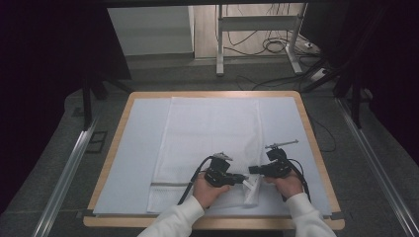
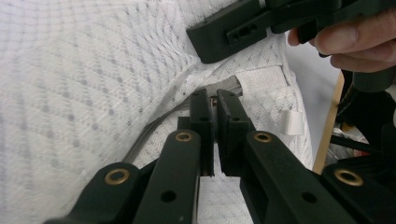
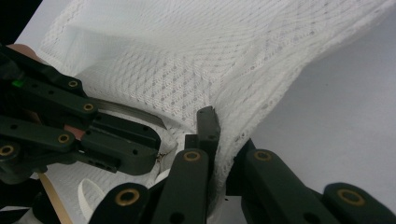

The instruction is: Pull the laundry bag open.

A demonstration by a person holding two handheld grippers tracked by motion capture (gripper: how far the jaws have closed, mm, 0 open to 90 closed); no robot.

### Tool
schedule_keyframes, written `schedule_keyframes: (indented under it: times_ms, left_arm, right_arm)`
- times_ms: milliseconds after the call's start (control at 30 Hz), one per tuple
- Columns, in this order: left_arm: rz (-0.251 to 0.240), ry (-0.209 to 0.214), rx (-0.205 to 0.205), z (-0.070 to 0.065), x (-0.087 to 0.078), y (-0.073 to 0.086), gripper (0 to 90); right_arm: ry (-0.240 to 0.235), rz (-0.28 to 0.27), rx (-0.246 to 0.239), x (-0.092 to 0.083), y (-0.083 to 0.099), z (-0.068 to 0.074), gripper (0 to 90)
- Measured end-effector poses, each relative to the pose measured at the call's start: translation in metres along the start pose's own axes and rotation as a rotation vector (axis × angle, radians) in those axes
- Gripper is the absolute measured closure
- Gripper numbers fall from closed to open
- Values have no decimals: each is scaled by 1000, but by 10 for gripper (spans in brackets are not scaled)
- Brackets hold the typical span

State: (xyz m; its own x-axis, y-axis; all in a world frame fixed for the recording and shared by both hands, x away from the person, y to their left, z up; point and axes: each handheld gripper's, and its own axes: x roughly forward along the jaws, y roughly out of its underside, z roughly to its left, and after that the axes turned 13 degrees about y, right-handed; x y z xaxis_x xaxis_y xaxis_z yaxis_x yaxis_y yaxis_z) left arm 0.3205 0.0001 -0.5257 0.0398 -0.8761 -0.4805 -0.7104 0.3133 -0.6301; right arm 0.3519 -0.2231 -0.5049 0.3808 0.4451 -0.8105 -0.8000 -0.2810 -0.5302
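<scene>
Two black grippers meet at the near right corner of a white towel (image 1: pixel 210 133) that lies lengthwise down the middle of a pale sheet (image 1: pixel 133 148) covering a wood-edged table (image 1: pixel 217 94). From above, the towel's far end reaches almost to the table's far edge, while its near right corner is bunched up and lifted between the two tools. The left gripper (image 1: pixel 245 178), held in the person's left hand (image 1: pixel 207 190), points to the right; in its own view its jaws are pressed nearly together with the towel's hem and a grey stripe (image 2: pixel 154 128) caught at their tips. The right gripper (image 1: pixel 251 169), in the right hand (image 1: pixel 286 185), points left toward it, the two tips just beside each other. In the right gripper view a fold of the patterned cloth runs down between the jaws, which are drawn in tight on it. A small white tag (image 2: pixel 294 122) hangs off the towel's edge near the left gripper's tips. Both white sleeves (image 1: pixel 173 219) come in from the near edge.
</scene>
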Motion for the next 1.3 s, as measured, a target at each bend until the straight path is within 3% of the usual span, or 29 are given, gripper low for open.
schedule_keyframes:
  times_ms: [233, 433, 533, 733, 1100, 1300]
  left_arm:
    - [19, -8, -9, 3, 4, 2, 869]
    - [8, -10, -22, 5, -7, 4, 869]
    - [21, -24, -2, 2, -8, 4, 869]
    - [28, -41, -5, 4, -9, 4, 868]
    - [24, -40, -13, 5, -15, 6, 868]
    - [-1, -24, -40, 8, -24, 10, 868]
  right_arm:
    - [4, -3, 4, 0, 0, 0, 886]
    - [-3, -4, 7, -1, 0, -1, 886]
    - [-2, -5, 6, 0, 0, -1, 886]
    - [10, -5, 8, -1, 0, -1, 886]
    - [11, -10, 11, -1, 0, -1, 886]
    - [7, -16, 12, -1, 0, -1, 885]
